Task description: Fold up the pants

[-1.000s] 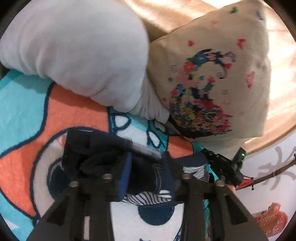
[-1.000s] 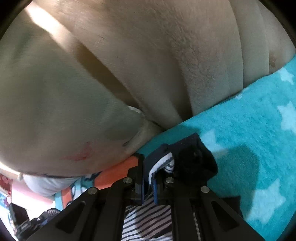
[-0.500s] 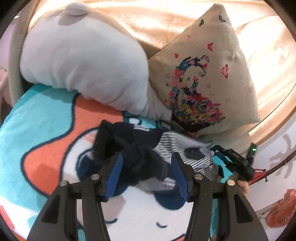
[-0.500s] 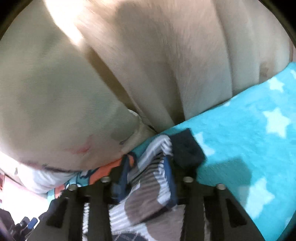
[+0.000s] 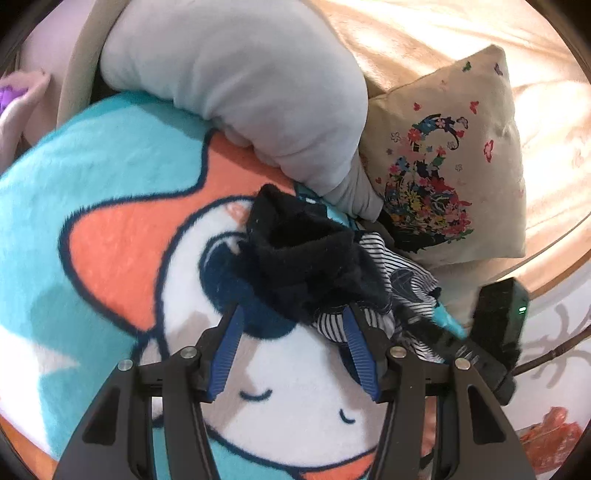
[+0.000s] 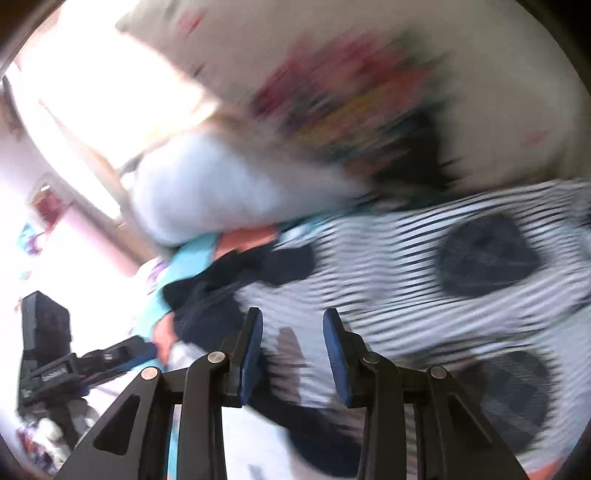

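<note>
The pants [image 5: 314, 266] are navy outside with a black-and-white striped lining, bunched in a heap on the cartoon blanket [image 5: 110, 221]. My left gripper [image 5: 291, 317] is open, its blue pads just short of the heap. In the blurred right wrist view the striped fabric [image 6: 406, 266] spreads under and beyond my right gripper [image 6: 293, 321], which is open and empty above it. The other gripper shows at the right in the left wrist view [image 5: 495, 332] and at the left in the right wrist view [image 6: 48, 354].
A grey bolster pillow [image 5: 240, 85] and a beige flower-print cushion [image 5: 443, 166] lie against the beige sofa back [image 5: 461, 33] right behind the pants. An orange bag [image 5: 550, 439] lies on the floor at the lower right.
Both grippers opened and let go of the pants, which dropped in a heap on the blanket. The left gripper drew back. The right gripper swung round fast toward the cushions.
</note>
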Tool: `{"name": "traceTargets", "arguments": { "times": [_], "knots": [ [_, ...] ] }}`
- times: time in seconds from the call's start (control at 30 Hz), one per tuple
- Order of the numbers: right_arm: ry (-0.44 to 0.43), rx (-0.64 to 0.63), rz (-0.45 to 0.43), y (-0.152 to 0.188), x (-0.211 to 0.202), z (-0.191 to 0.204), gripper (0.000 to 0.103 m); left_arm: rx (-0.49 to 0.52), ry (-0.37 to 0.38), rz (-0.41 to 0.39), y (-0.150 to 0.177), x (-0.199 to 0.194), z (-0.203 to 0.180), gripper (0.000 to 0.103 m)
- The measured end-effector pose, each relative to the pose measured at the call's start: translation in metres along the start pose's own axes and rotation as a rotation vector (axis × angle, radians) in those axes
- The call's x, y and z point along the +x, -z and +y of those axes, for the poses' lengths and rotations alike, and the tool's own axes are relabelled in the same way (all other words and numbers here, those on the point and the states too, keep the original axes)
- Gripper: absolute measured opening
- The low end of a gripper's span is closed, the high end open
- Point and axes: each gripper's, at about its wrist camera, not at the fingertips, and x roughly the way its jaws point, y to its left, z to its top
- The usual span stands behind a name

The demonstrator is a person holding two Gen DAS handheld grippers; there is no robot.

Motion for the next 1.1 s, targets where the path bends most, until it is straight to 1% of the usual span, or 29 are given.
{"name": "traceTargets", "arguments": {
  "times": [0.1, 0.17, 0.2, 0.23, 0.27, 0.33, 0.37, 0.4, 0.43, 0.47, 0.5, 0.53, 0.57, 0.6, 0.63, 0.67, 0.7, 0.73, 0.77, 0.8, 0.83, 0.87, 0.9, 0.97, 1.0, 1.03, 1.07, 1.1],
  "knots": [
    [-0.09, -0.062, 0.118, 0.022, 0.029, 0.029, 0.034, -0.01, 0.041, 0.004, 0.004, -0.002, 0.007, 0.061],
    [-0.106, -0.131, 0.187, 0.044, 0.042, 0.046, 0.034, -0.019, 0.061, 0.008, 0.006, 0.0, 0.01, 0.068],
    [-0.106, -0.161, 0.211, 0.054, 0.046, 0.053, 0.034, -0.027, 0.068, 0.014, 0.006, 0.001, 0.012, 0.069],
    [-0.092, -0.185, 0.215, 0.062, 0.046, 0.058, 0.034, -0.037, 0.078, 0.025, 0.008, 0.004, 0.014, 0.069],
    [-0.08, -0.194, 0.2, 0.067, 0.043, 0.058, 0.034, -0.043, 0.082, 0.038, 0.01, 0.007, 0.015, 0.069],
    [-0.075, -0.175, 0.148, 0.072, 0.02, 0.05, 0.034, -0.045, 0.081, 0.063, 0.014, 0.013, 0.015, 0.069],
    [-0.077, -0.145, 0.092, 0.074, -0.002, 0.04, 0.034, -0.036, 0.077, 0.075, 0.016, 0.015, 0.013, 0.069],
    [-0.074, -0.123, 0.054, 0.074, -0.017, 0.032, 0.034, -0.02, 0.062, 0.088, 0.018, 0.018, 0.011, 0.069],
    [-0.058, -0.092, 0.004, 0.075, -0.038, 0.019, 0.034, -0.009, 0.052, 0.098, 0.02, 0.022, 0.009, 0.069],
    [-0.023, -0.054, -0.052, 0.076, -0.061, 0.003, 0.034, 0.001, 0.051, 0.108, 0.021, 0.025, 0.007, 0.069],
    [0.036, -0.012, -0.117, 0.08, -0.089, -0.018, 0.035, 0.008, 0.053, 0.125, 0.023, 0.031, 0.005, 0.069],
    [0.112, 0.032, -0.18, 0.082, -0.112, -0.038, 0.039, 0.01, 0.053, 0.136, 0.025, 0.036, 0.004, 0.069],
    [0.21, 0.095, -0.247, 0.086, -0.14, -0.064, 0.042, 0.014, 0.054, 0.139, 0.027, 0.04, 0.003, 0.069],
    [0.282, 0.149, -0.285, 0.087, -0.158, -0.083, 0.051, 0.023, 0.056, 0.136, 0.028, 0.043, 0.0, 0.069],
    [0.352, 0.201, -0.316, 0.09, -0.176, -0.104, 0.056, 0.032, 0.057, 0.134, 0.029, 0.046, -0.003, 0.069],
    [0.44, 0.258, -0.353, 0.094, -0.195, -0.128, 0.057, 0.041, 0.058, 0.137, 0.03, 0.05, -0.006, 0.069],
    [0.486, 0.289, -0.368, 0.095, -0.21, -0.144, 0.057, 0.038, 0.059, 0.141, 0.031, 0.053, -0.008, 0.069],
    [0.527, 0.319, -0.376, 0.096, -0.217, -0.158, 0.057, 0.029, 0.056, 0.143, 0.031, 0.056, -0.008, 0.068],
    [0.538, 0.337, -0.374, 0.089, -0.216, -0.167, 0.057, 0.021, 0.053, 0.147, 0.031, 0.059, -0.009, 0.052],
    [0.529, 0.362, -0.368, 0.086, -0.211, -0.175, 0.057, 0.017, 0.044, 0.164, 0.031, 0.062, -0.009, 0.038],
    [0.502, 0.377, -0.363, 0.084, -0.206, -0.18, 0.057, 0.015, 0.038, 0.186, 0.031, 0.066, -0.008, 0.006],
    [0.463, 0.385, -0.352, 0.082, -0.2, -0.184, 0.057, 0.006, 0.037, 0.207, 0.031, 0.069, -0.005, 0.005],
    [0.435, 0.391, -0.335, 0.079, -0.195, -0.188, 0.057, -0.004, 0.035, 0.206, 0.032, 0.068, -0.004, 0.005],
    [0.423, 0.411, -0.329, 0.075, -0.177, -0.189, 0.056, 0.002, 0.029, 0.185, 0.032, 0.061, -0.004, 0.005],
    [0.384, 0.424, -0.333, 0.071, -0.169, -0.192, 0.051, 0.001, 0.036, 0.172, 0.031, 0.055, -0.003, 0.005],
    [0.345, 0.44, -0.328, 0.072, -0.166, -0.195, 0.027, 0.001, 0.037, 0.162, 0.03, 0.05, -0.003, 0.004],
    [0.315, 0.462, -0.317, 0.075, -0.164, -0.197, 0.011, 0.004, 0.037, 0.149, 0.028, 0.044, -0.002, 0.004],
    [0.303, 0.474, -0.321, 0.077, -0.168, -0.194, 0.011, 0.007, 0.04, 0.139, 0.027, 0.035, -0.002, 0.004]
  ]
}}
